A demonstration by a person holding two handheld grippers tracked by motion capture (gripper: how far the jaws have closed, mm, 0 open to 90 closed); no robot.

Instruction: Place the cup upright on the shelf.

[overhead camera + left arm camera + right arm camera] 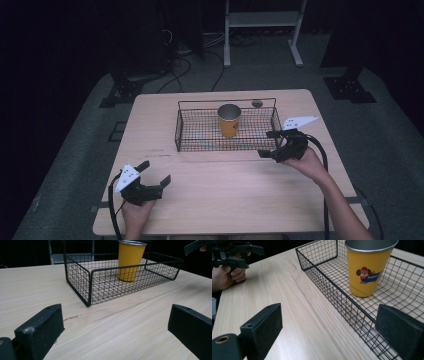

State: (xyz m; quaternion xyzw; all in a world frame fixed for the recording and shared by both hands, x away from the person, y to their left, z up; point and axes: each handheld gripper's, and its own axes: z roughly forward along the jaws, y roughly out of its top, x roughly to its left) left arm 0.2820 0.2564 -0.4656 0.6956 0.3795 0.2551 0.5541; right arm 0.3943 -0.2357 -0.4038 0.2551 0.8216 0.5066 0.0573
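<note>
A yellow metal cup with a cartoon puppy print stands upright inside a black wire basket at the table's middle back. My right gripper is open beside the basket's front right corner, empty. In the right gripper view the cup is close ahead, and the basket's wall runs between the wide-apart jaws of that gripper. My left gripper is open and empty near the table's front left. Its own view has the gripper facing the basket and cup farther off.
The light wooden table has bare room between the two grippers and in front of the basket. Beyond the table are a dark floor, cables and a white frame's legs. The left hand and its gripper appear far off in the right gripper view.
</note>
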